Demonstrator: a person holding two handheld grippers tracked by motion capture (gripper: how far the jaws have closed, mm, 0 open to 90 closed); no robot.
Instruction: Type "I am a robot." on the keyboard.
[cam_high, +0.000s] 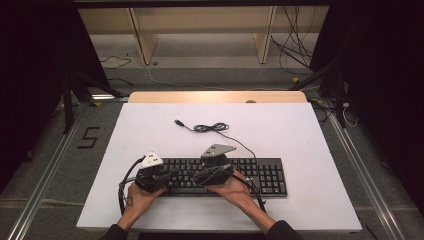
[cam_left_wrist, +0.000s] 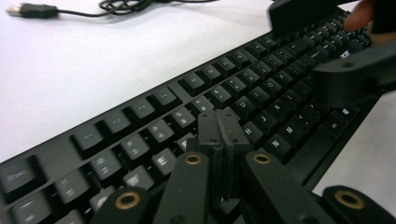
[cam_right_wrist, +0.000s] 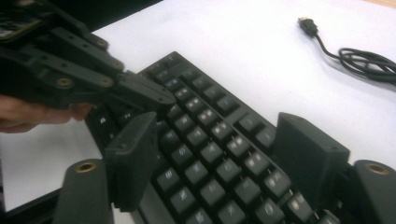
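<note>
The black keyboard (cam_high: 220, 176) lies at about six o'clock on the white table (cam_high: 300, 130), its cable (cam_high: 212, 128) coiled toward twelve. The left gripper (cam_left_wrist: 223, 125), jaws pressed together with nothing between them, hovers over the letter keys, perhaps touching one. The right gripper (cam_right_wrist: 224, 158) stands wide, astride several keys. A blunt closed tip could strike two keys together, or the open jaws snag neighbouring keycaps.

Your left gripper (cam_left_wrist: 219, 122) has its jaws pressed together, pointing low and forward. Your right gripper (cam_right_wrist: 219, 154) holds its jaws spread wide apart. Both hands sit close together, your forearms coming up from the near edge.
</note>
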